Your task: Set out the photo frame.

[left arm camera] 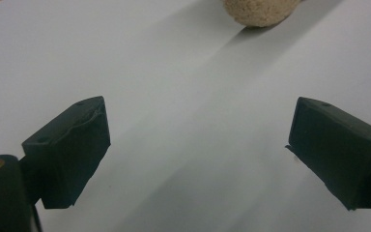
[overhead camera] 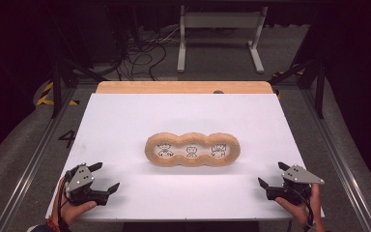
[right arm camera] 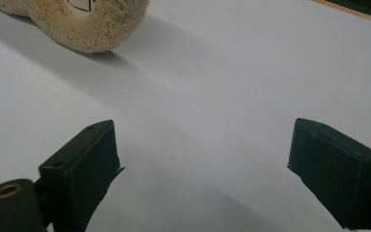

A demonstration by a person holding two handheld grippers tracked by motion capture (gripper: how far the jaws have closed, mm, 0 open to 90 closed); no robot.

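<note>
Plush frame point(overhead camera: 192, 150), tan and fuzzy, three joined rings with cartoon faces inside, lies mid-table on the white sheet point(overhead camera: 125, 121). I hold left gripper point(overhead camera: 103, 178) and right gripper point(overhead camera: 271, 175) at the near corners, jaws spread wide, nothing held. Risk as I judge it: soft pile compresses (low friction on smooth paper), so a one-sided pinch may slide or fold it.

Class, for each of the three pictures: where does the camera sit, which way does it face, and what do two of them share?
High view: above the person's side, facing forward and down on the white table; both hands, left tool and right tool show.
Left gripper view: rides the left tool, facing the plush frame; open jaws show.
Right gripper view: rides the right tool, likewise.
Shared: every view shows the plush frame.
</note>
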